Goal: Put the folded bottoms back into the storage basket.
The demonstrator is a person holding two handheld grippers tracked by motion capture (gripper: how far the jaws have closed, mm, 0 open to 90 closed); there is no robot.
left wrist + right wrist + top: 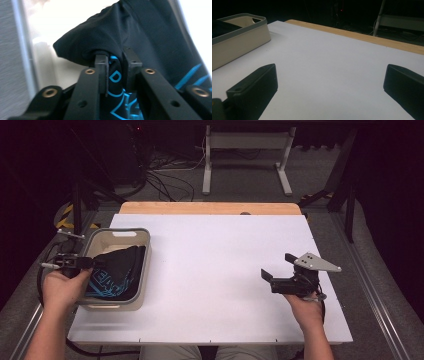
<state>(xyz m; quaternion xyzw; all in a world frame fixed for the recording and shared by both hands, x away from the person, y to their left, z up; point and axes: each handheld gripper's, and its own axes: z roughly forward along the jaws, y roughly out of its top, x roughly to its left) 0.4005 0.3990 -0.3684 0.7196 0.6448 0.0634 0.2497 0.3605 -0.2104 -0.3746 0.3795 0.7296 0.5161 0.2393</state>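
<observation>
Over the bin (131, 234), my left gripper (115, 65) pinched black cloth (150, 40); my right gripper (329, 82) hovered level above the table (324, 55), jaws wide.

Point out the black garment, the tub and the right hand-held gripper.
black garment (117, 270), high view, blue-printed middle.
tub (126, 231), high view, far rim.
right hand-held gripper (278, 266), high view, midway between its open jaw tips.

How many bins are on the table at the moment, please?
1. The bin sits at the table's left side, with a black cloth inside that the left gripper pinches. The right gripper is open over the bare right side.
</observation>
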